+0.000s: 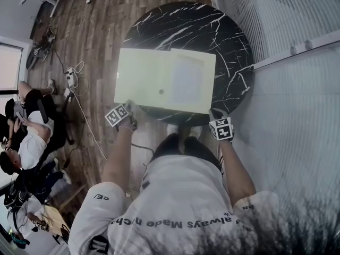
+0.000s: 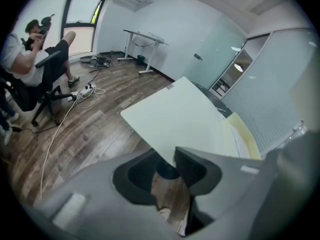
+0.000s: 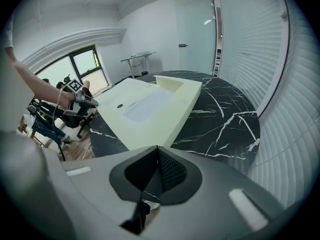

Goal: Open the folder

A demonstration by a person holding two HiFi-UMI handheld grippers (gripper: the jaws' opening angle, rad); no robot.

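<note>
A pale yellow folder (image 1: 143, 76) lies spread open on a round black marble table (image 1: 223, 36), with a white sheet on its right half and a small snap near the middle. My left gripper (image 1: 127, 108) is at the near left corner. In the left gripper view its jaws (image 2: 167, 171) stand apart, and the corner of the folder's cover (image 2: 190, 119) lies between them without being pressed. My right gripper (image 1: 214, 113) is at the near right corner. In the right gripper view its jaws (image 3: 157, 156) are closed together on the tip of the folder (image 3: 145, 109).
The folder's left part overhangs the table's edge above the wooden floor. A person sits on an office chair (image 1: 32, 137) at the left, with cables and a power strip (image 1: 70, 77) nearby. A wall of blinds (image 1: 287, 25) runs along the right. A desk (image 2: 142, 39) stands far off.
</note>
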